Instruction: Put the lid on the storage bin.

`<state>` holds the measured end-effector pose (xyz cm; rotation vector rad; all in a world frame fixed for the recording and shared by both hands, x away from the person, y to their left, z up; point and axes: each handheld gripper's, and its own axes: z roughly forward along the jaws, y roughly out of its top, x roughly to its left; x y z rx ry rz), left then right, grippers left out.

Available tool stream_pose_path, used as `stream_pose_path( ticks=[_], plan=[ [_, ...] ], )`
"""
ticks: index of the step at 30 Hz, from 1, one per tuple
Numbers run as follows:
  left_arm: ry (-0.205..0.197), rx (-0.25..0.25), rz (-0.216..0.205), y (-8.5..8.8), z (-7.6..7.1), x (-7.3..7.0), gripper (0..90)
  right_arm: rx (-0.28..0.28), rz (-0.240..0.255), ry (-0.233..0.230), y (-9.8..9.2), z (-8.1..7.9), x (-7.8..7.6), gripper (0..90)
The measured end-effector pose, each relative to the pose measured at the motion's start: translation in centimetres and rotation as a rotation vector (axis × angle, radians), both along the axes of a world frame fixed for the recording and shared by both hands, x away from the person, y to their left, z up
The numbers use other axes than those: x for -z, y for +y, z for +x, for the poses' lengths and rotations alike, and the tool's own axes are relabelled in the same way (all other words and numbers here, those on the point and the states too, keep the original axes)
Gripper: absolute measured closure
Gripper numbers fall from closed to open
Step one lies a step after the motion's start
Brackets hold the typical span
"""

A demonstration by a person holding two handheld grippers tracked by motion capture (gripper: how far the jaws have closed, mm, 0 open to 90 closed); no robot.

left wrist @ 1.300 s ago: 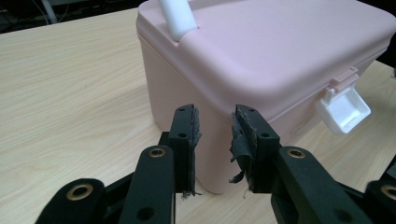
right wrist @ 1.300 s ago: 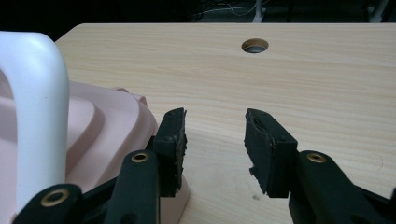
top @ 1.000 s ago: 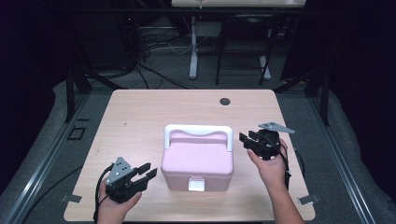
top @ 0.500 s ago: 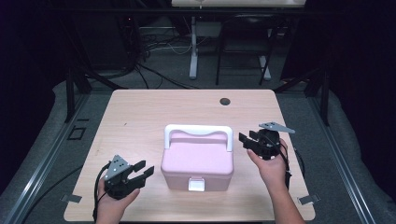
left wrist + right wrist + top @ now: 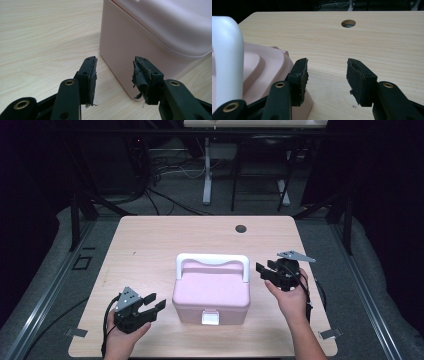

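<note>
The pink storage box sits on the bench a little nearer its front edge than its back, roughly midway between the left and right edges. Its white handle is folded back over the rear of the lid and its white latch faces the person.

The box lies between the two tools, with its long axis running left to right across the bench. The left tool stands by the front left corner of the box, its jaws pointing at that corner, close but not touching. The right tool is beside the box's rear right end, just beside the handle's right leg. It looks the nearer of the two to the handle, so a lift would probably fall to it.

Both tools have just been opening; the jaws of each now stand wide apart with nothing between them.
</note>
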<state>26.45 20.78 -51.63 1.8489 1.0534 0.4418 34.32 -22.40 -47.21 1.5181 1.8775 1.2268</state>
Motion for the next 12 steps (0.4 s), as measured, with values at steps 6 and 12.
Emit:
stream_pose_path(
  ticks=[6, 12],
  plan=[
    [0.006, -0.001, 0.005, 0.0, 0.1, 0.3, 53.1, -0.001, 0.004, -0.002, -0.1, 0.0, -0.1, 51.0],
    [0.007, -0.002, 0.005, 0.0, 0.3, 0.2, 52.5, -0.021, 0.033, -0.036, -0.4, -0.7, -1.3, 51.1]
  ],
)
